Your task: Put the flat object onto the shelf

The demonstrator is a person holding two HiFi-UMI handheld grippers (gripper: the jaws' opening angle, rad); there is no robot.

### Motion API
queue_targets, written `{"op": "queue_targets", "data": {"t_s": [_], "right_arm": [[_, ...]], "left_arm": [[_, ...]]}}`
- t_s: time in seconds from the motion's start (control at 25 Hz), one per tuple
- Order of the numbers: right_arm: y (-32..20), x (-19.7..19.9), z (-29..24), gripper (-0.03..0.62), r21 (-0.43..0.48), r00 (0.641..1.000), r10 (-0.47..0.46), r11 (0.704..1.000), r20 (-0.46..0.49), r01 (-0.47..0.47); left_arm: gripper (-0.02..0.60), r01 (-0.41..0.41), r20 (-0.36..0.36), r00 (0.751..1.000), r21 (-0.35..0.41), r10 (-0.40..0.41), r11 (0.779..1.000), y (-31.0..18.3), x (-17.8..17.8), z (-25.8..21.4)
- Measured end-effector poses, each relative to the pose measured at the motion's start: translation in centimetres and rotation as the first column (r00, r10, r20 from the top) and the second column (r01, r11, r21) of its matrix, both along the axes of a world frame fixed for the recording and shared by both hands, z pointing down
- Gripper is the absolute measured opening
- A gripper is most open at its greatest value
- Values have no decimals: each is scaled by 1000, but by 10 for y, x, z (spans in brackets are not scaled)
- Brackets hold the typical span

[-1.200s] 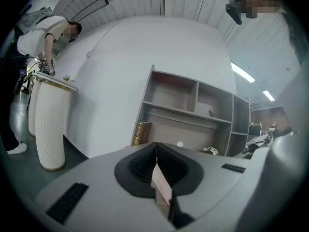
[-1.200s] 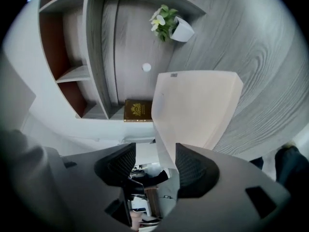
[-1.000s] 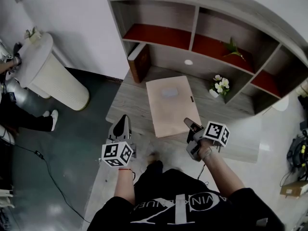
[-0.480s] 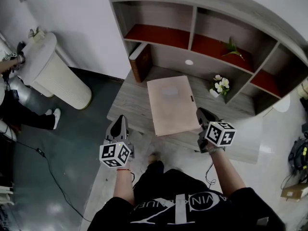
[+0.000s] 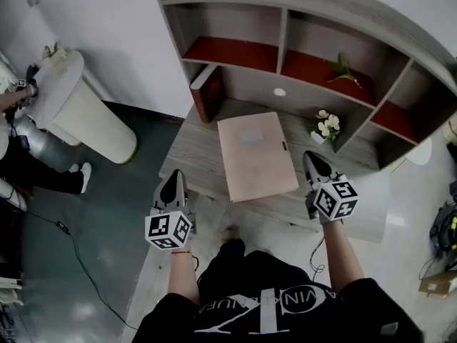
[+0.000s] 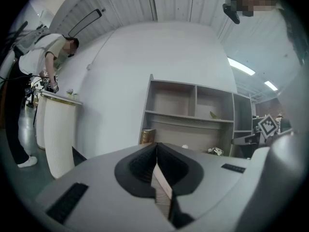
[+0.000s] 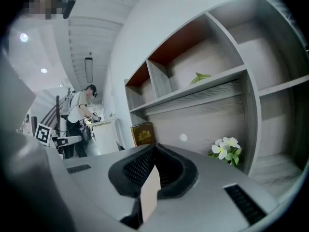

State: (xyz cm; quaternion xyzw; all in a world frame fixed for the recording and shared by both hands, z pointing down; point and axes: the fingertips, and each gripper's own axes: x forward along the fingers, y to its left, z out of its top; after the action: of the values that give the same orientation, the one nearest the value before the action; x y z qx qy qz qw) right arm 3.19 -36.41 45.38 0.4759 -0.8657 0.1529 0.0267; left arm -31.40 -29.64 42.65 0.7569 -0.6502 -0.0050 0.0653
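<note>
- Head view: flat object [image 5: 257, 156] lies on desk top [image 5: 189, 156] just before shelf [image 5: 285, 34]; left gripper [image 5: 173, 177] and right gripper [image 5: 311, 159] flank it, neither touching it.
- Left gripper view: jaws together, pointing at shelf.
- Right gripper view: jaws closed on nothing, shelf ahead.

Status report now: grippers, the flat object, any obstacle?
Left gripper and right gripper shut, both empty. Tan folder flat on desk, untouched, not yet on shelf. Flowers right of it, book left, both apart from it.
</note>
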Motion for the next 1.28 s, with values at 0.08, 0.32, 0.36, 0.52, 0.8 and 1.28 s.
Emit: {"op": "queue_targets", "data": {"t_s": [0.08,0.32,0.36,0.52,0.8,1.28], "right_arm": [[1,2,-7,9,32,1000,-3,999,5,2],[2,-1,-27,9,115,1000,-21,993,2,21],[2,-1,-30,9,126,1000,-22,992,-3,22],[2,-3,-39,9,161,999,-29,986,-28,33],[-2,0,-48,9,187,999,-23,982,-26,28],[-4,4,-50,9,200,1000,-21,979,-20,24]], "left_arm": [[6,0,11,1000,8,0,1000,-1,0,-4],[6,5,19,1000,43,-5,999,-2,0,-18],[6,5,22,1000,46,-6,999,-2,0,-20],[6,7,37,999,59,-9,998,-4,1,-26],[6,17,53,998,85,-21,996,-5,-2,-37],[6,19,62,998,106,-26,994,-6,-1,-45]]}}
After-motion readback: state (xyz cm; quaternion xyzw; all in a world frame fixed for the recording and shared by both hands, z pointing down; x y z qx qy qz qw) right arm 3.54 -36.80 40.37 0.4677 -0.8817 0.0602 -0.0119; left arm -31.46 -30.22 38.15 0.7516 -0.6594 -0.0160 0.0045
